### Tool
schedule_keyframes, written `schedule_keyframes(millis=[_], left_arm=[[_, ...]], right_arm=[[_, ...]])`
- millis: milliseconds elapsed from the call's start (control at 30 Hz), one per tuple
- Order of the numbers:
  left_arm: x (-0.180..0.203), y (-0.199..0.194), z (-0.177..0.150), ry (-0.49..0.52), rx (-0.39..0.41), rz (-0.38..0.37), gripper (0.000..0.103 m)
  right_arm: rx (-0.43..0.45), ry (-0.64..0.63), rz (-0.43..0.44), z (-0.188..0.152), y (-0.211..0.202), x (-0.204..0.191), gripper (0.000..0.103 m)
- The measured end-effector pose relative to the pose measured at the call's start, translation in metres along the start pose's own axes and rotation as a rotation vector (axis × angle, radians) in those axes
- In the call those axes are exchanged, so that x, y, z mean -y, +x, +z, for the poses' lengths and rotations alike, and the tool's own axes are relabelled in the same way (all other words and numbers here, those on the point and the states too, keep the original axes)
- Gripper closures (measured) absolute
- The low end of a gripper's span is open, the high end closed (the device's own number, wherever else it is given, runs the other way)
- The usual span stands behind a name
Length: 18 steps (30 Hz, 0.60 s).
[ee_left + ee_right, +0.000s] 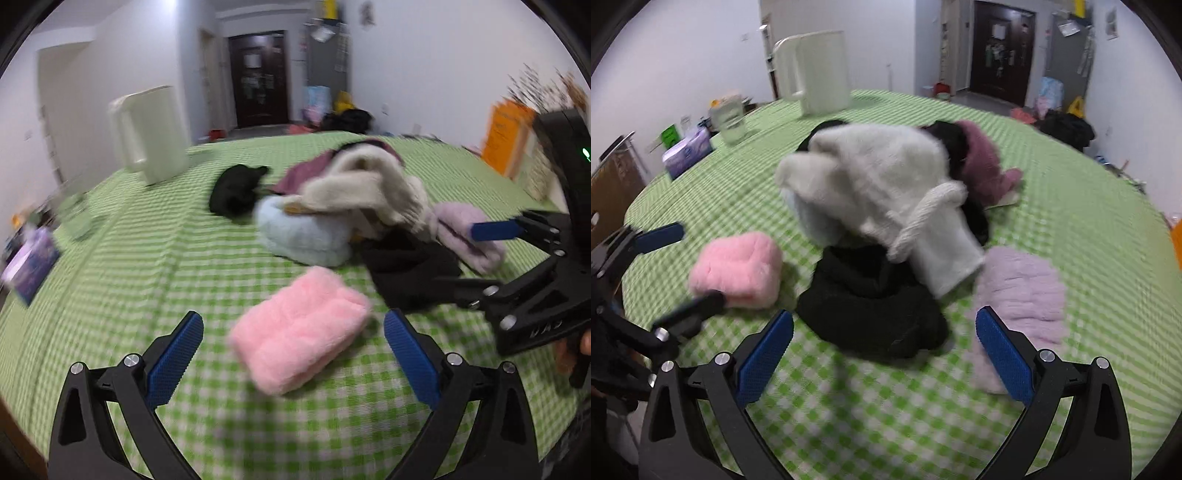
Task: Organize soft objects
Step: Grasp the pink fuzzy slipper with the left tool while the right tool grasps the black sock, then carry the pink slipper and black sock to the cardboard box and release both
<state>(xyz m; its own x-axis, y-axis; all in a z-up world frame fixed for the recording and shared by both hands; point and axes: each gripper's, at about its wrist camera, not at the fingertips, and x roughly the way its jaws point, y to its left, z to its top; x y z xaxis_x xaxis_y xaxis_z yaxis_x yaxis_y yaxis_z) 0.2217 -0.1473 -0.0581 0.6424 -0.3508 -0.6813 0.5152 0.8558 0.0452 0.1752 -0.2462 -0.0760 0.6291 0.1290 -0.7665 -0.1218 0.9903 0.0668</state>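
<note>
- Green checked cloth (pixel 147 266): covers the whole surface under the soft things.
- Cream fleece garment (pixel 882 184): heaped on the cloth's middle, fuzzy.
- Black knit (pixel 871 306): crumpled just before it.
- Pink fluffy bundle (pixel 299 328): folded, between the left gripper's (pixel 293 350) wide-open, empty fingers.
- Right gripper (pixel 884 350): spread wide, empty.

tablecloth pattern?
Green-and-white check on the tablecloth; clearest in the right wrist view.

Both wrist views look low across the bed (pixel 110 295), sharing the soft pile (pixel 879 184).
</note>
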Motion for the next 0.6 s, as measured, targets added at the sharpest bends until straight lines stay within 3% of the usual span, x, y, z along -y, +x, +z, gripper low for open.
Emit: schedule_keyframes(millis=[33,67,100,167,267,333,400,500,600], left_arm=[[0.002,0.009,0.000,0.020,-0.031,-0.043,0.008],[0.003,0.014,-0.001,0.027,-0.056,-0.061,0.008],[0.003,0.023,-0.002,0.028,-0.090,-0.056,0.008],[0.001,0.031,0.000,0.021,-0.121,-0.052,0.009],[-0.006,0.033,0.005,0.003,-0.121,-0.030,0.028],[-0.010,0.034,0.007,-0.014,-0.119,-0.036,0.051],[-0.016,0.028,0.009,-0.031,-0.115,-0.026,0.077],[-0.027,0.016,0.010,-0.083,-0.118,-0.060,0.090],[-0.032,-0.007,0.012,-0.102,-0.073,-0.054,0.091]], right_arm=[[-0.006,-0.004,0.005,-0.001,0.004,-0.002,0.013],[-0.014,-0.008,0.004,-0.001,0.007,-0.004,0.026],[-0.028,0.000,0.009,-0.001,0.012,-0.004,0.047],[-0.049,0.027,0.030,-0.002,0.019,-0.001,0.053],[-0.053,0.030,0.040,-0.001,0.018,-0.001,0.067],[-0.045,0.049,0.054,-0.001,0.013,0.002,0.082],[-0.030,0.055,0.061,-0.002,0.003,0.005,0.083],[-0.005,0.048,0.066,-0.005,-0.015,0.006,0.084],[0.035,0.033,0.065,-0.003,-0.037,0.003,0.084]])
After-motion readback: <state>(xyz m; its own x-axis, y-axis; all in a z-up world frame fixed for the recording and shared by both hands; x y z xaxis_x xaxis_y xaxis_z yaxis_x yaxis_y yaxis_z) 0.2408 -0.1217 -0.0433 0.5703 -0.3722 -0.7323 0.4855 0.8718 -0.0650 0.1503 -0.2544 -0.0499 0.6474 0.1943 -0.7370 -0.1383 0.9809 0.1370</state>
